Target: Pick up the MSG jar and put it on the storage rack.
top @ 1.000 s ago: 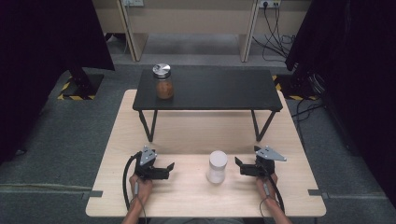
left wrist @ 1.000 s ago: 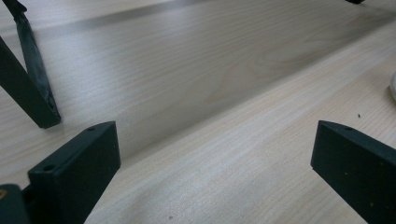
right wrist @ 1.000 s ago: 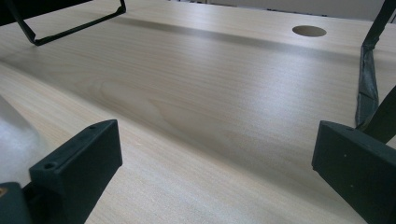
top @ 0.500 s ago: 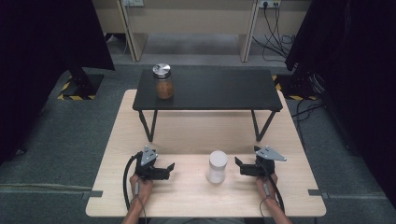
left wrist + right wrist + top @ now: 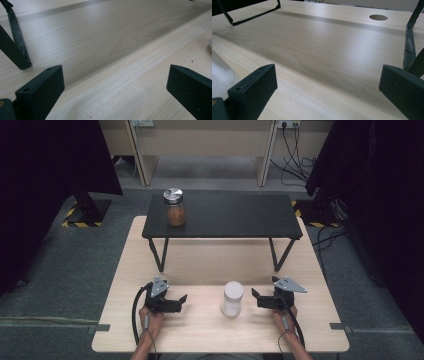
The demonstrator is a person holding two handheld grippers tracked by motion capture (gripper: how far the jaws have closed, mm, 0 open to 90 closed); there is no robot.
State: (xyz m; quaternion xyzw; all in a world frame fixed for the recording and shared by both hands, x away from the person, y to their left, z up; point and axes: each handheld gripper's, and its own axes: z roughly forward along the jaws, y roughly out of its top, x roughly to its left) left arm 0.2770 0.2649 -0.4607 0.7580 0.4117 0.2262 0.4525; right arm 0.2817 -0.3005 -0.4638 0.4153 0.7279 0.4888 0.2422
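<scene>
Both grippers rest on the wooden table (image 5: 310, 330), jaws spread wide and empty: left gripper (image 5: 181, 302), right gripper (image 5: 255, 296). White lidded jar (image 5: 232, 298) stands upright between them, just beside the right one. Probably light, smooth plastic, likely slippery; grip the body below the lid

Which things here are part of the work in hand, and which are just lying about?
In play:
white jar, standing on the wooden table nearest the grippers
left gripper, open
right gripper, open

Lying about:
brown-filled jar with metal lid, on the black raised shelf
</scene>
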